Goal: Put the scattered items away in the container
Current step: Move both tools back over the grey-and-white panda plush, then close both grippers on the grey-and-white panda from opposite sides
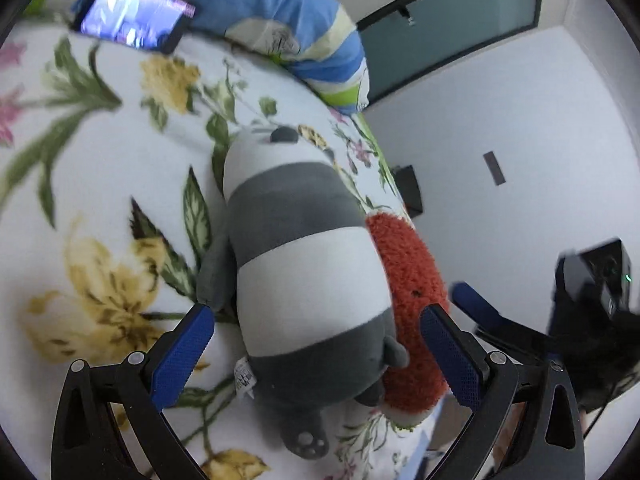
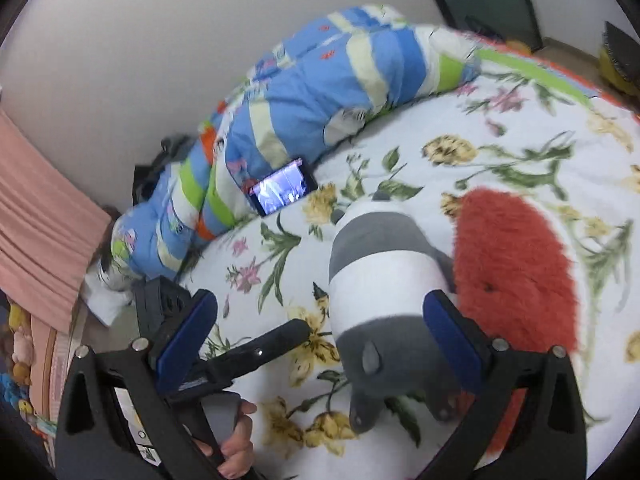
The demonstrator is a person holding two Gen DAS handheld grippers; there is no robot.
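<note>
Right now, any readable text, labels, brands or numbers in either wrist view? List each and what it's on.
No text can be read.
Sewn tag on the striped plush: dark print, too small and blurred.
Phone on the bed: screen lit, content blurred.
White sticker on the left gripper body: marks illegible.

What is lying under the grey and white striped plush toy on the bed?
The plush toy lies on the floral bedspread, its side against, perhaps overlapping, the edge of a red fuzzy cushion. Whatever else might sit beneath its body is covered.
</note>
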